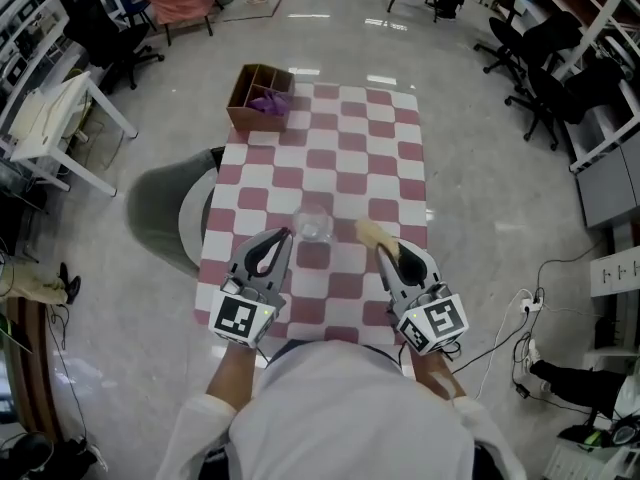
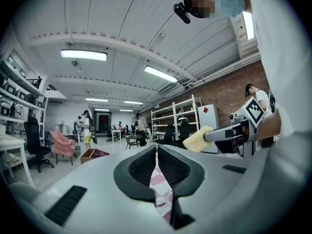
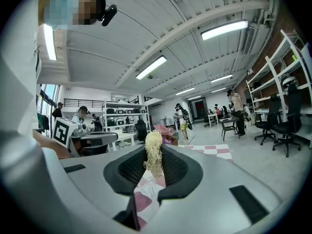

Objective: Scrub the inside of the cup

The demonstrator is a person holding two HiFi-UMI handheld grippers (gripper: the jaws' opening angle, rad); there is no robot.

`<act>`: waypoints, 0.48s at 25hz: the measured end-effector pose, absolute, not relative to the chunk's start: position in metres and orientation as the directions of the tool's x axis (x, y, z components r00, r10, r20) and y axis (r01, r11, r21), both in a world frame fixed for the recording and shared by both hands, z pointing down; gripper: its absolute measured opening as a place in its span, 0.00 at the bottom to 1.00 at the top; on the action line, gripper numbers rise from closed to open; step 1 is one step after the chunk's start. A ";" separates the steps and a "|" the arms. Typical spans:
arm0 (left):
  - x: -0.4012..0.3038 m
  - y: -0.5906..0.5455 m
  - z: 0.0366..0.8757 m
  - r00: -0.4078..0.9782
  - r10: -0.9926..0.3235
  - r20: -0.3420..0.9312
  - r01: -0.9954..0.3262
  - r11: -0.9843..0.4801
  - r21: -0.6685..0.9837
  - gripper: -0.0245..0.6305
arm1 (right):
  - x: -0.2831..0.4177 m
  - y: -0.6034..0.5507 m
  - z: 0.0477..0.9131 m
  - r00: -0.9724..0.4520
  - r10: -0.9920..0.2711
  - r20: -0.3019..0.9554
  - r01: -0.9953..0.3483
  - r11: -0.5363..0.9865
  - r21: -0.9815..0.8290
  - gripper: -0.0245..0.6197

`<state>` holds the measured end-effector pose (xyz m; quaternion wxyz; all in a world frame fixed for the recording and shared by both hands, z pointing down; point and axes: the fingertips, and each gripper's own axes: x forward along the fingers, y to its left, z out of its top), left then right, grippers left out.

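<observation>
A clear plastic cup (image 1: 313,224) stands upright on the red-and-white checked table (image 1: 345,158), near its front. My left gripper (image 1: 283,236) is just left of the cup, apart from it, with its jaws shut and nothing between them (image 2: 157,149). My right gripper (image 1: 387,252) is to the right of the cup and is shut on a yellow fibrous scrubber (image 1: 371,233), whose end points toward the cup. In the right gripper view the scrubber (image 3: 153,156) sticks up between the jaws. The left gripper view shows the right gripper (image 2: 233,132) with the scrubber (image 2: 197,139) at its tip.
A cardboard divider box (image 1: 259,96) holding something purple sits at the table's far left corner. A grey round stool (image 1: 165,206) is on the floor left of the table. Office chairs (image 1: 545,63) and desks ring the room. Cables lie on the floor (image 1: 525,308) at the right.
</observation>
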<state>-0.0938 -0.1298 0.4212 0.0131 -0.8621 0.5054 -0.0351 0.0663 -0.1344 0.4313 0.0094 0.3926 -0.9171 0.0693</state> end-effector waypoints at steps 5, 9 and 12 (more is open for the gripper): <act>-0.086 -0.139 0.440 0.541 -0.838 0.067 -0.837 -0.545 -0.047 0.09 | 0.065 -0.138 0.436 -0.675 -0.732 0.090 -0.737 0.665 -0.120 0.17; -0.081 -0.147 0.450 0.561 -0.823 0.090 -0.823 -0.566 -0.047 0.09 | 0.063 -0.138 0.440 -0.670 -0.735 0.101 -0.742 0.659 -0.122 0.17; -0.079 -0.150 0.457 0.572 -0.814 0.105 -0.814 -0.579 -0.054 0.09 | 0.064 -0.138 0.442 -0.667 -0.737 0.108 -0.745 0.656 -0.124 0.17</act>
